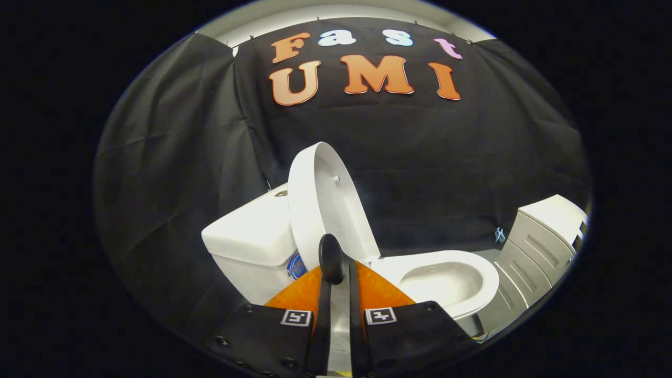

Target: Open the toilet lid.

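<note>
The white toilet lid stands raised, tilted back against the tank. Its underside faces the uncovered seat and bowl, which lie beyond my fingers and to the right. My gripper sits low in front of the lid's hinge end. Its fingertips meet, so it is shut with nothing held, and only a thin slit shows between the finger shafts. The fingers hide the hinge area.
A pale cabinet with drawers stands to the right of the bowl, close to its front rim. Black cloth walls close in behind and to the left of the toilet. A small blue clip hangs on the cloth near the cabinet.
</note>
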A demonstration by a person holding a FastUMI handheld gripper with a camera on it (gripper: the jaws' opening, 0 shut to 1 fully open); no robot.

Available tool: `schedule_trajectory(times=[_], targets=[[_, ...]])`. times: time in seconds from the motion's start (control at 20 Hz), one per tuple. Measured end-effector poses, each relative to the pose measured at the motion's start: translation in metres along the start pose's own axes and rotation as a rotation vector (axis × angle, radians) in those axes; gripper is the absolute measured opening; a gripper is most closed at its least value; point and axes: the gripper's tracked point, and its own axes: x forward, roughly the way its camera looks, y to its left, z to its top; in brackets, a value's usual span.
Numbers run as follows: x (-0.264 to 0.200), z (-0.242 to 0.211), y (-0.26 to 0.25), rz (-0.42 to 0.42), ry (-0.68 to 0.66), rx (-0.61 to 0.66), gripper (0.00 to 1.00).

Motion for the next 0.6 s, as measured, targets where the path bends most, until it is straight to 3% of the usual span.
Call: schedule_trajectory(times=[0.1, 0.25, 0.6], targets=[[-0.004, 0.006, -0.003, -0.01, -0.011, -0.02, 0.31], [-0.013, 0.011, -0.008, -0.012, -0.028, -0.027, 0.97], [-0.042, 0.051, -0.024, 0.005, -0.103, -0.049, 0.97]])
